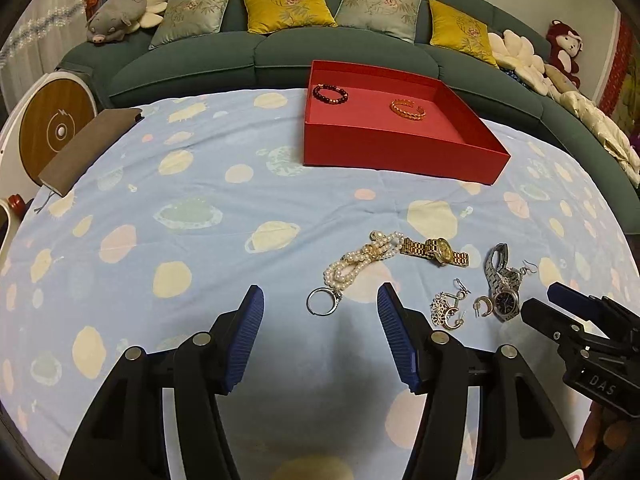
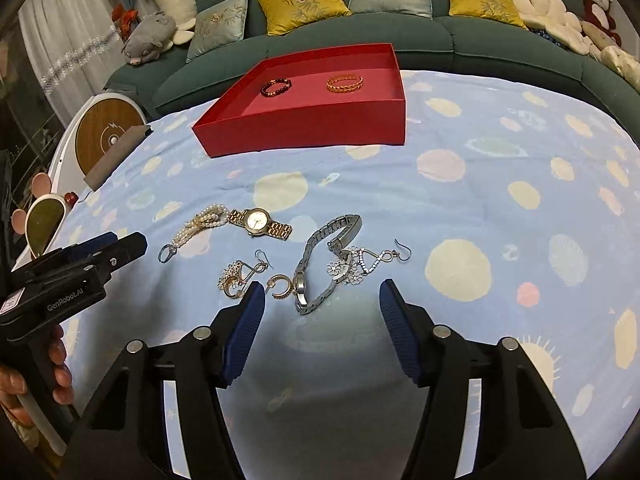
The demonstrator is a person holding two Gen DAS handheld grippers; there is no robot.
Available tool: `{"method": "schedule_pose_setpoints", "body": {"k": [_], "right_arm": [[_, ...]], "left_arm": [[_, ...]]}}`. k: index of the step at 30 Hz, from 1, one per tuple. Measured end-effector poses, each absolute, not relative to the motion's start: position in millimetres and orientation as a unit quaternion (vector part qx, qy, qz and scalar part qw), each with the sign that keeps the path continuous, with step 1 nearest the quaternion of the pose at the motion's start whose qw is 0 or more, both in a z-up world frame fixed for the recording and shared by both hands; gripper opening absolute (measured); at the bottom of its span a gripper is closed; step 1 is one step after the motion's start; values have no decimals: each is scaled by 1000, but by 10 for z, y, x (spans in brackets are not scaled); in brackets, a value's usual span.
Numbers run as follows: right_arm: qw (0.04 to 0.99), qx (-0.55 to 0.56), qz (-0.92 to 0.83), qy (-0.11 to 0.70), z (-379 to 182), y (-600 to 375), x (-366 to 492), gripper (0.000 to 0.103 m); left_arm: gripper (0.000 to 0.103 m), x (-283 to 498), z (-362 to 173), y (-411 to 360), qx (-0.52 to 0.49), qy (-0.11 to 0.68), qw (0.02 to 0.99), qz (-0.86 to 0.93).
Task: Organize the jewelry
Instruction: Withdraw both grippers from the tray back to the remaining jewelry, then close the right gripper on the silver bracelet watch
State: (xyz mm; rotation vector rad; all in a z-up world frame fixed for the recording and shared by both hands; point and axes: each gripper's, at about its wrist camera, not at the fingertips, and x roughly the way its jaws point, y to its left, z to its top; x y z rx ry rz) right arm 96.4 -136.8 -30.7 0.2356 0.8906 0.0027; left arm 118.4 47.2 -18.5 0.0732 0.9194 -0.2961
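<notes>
Both my grippers spread wide, holding nothing.
My left gripper (image 1: 320, 312) frames a silver ring (image 1: 322, 301); my right gripper (image 2: 322, 300) frames a silver-banded wristwatch (image 2: 316, 268).

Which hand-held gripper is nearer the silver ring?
Left. The left hand-held gripper has the silver ring right between its open fingertips; the right hand-held gripper hangs over the silver watch, farther off.

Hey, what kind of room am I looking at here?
Most likely a home living room. A long green sofa with embroidered cushions and plush toys runs behind a table covered with a planet-print cloth, where jewelry lies beside a red tray.
</notes>
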Motion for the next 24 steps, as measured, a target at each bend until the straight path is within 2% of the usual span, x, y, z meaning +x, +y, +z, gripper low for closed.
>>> {"method": "schedule_pose_setpoints", "body": {"k": [3,7,12,17,24], "right_arm": [[892,119,3,435,-368,-1374,999,48],[888,119,8,444,-462,-1352,1038,44],[887,114,13,447,-512,-1315,1084,34],[887,116,13,446,-531,-1325,1118,30],[886,122,26,446,-538,-1313,1137,13]], "left_arm": [[57,1200,-211,486,30,446,883,-143],[57,1214,-234,500,27,447,882,-145],[57,1230,-260,501,23,450,881,-148],[57,1253,-296,490,20,455,877,-152],[57,1300,-341,455,12,460,873,-161]]}}
